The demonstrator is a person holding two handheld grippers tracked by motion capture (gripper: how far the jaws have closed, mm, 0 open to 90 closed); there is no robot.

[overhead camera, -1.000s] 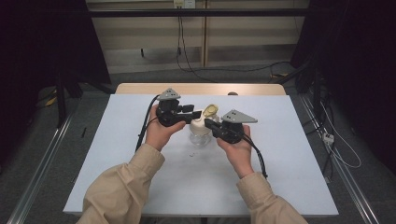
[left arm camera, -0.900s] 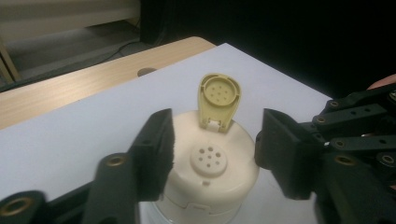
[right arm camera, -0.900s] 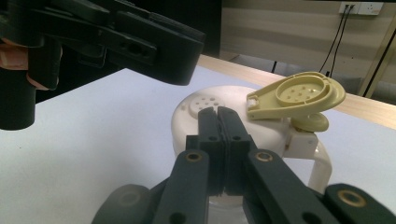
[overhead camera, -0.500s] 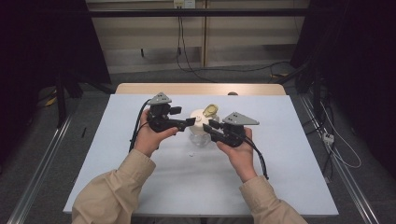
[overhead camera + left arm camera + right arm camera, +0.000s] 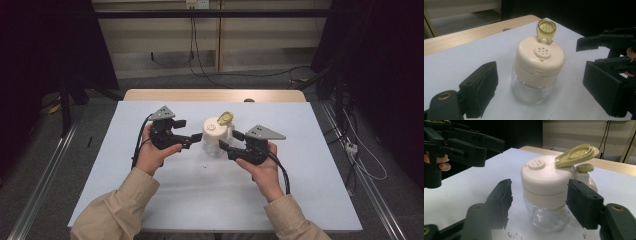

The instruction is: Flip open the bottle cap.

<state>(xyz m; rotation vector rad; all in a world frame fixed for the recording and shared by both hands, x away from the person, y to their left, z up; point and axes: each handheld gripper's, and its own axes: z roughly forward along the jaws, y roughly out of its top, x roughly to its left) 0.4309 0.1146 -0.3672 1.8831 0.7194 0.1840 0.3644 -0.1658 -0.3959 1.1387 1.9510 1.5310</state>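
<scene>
Nearest to the person, two sleeves and hands come up from the bottom edge, each holding a black gripper. The left gripper has pulled away from the jar since a second ago, when it was right up at the lid. Its jaws have just been opening, and now they stand spread with nothing between them. In the left gripper view the jar sits a little way off, clear of both pads.

The right gripper has hardly moved. Its jaws have just been opening too. In the right gripper view the jar stands between the two pads. The right-hand pad looks very near the cream collar, and I cannot be sure whether it brushes it, because the picture is soft there. The other pad is clearly apart, so nothing is being pinched.

A little farther on, the jar stands upright on the white table, between the two grippers and about in the middle. It has a clear glass body and a cream lid with small shaker holes. The yellow flip cap is tipped up and open at the back.

Both grippers letting go at once likely means the cap-opening step is done and the jar is left to stand alone.

Farthest back is the wooden table edge, then cables on the floor.
</scene>
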